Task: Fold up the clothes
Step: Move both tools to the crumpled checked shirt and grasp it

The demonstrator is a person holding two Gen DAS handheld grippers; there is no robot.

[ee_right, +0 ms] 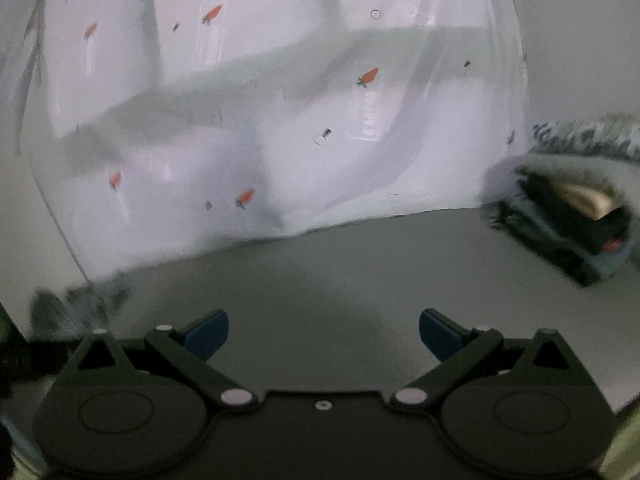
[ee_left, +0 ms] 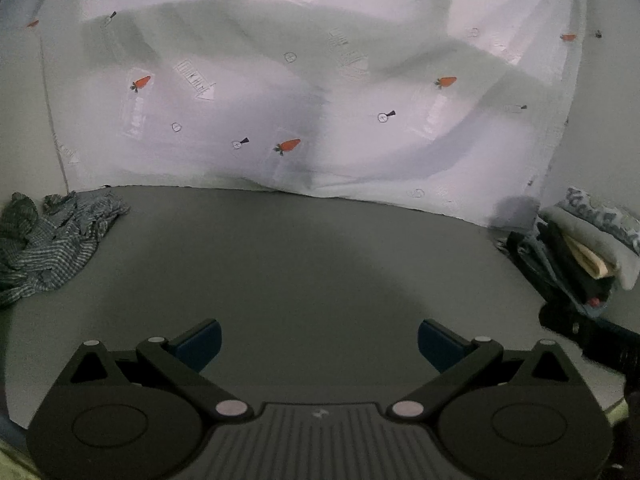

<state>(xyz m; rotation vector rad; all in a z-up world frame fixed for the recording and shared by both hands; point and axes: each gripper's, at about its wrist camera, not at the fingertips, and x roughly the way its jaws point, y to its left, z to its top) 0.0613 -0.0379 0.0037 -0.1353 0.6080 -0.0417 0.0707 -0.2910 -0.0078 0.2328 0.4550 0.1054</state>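
A thin white cloth with small orange carrot prints (ee_left: 304, 92) lies or hangs across the far side of the grey table (ee_left: 312, 264), its lower edge on the table top; whether it is lifted I cannot tell. It also shows in the right wrist view (ee_right: 280, 120), blurred. My left gripper (ee_left: 319, 342) is open and empty, low over bare table, well short of the cloth's edge. My right gripper (ee_right: 323, 330) is open and empty, also short of the cloth.
A crumpled grey striped garment (ee_left: 52, 240) lies at the left of the table; it shows blurred in the right wrist view (ee_right: 76, 304). A stack of folded clothes (ee_left: 580, 252) sits at the right (ee_right: 572, 220). The other gripper's black body (ee_left: 592, 336) shows at the right edge.
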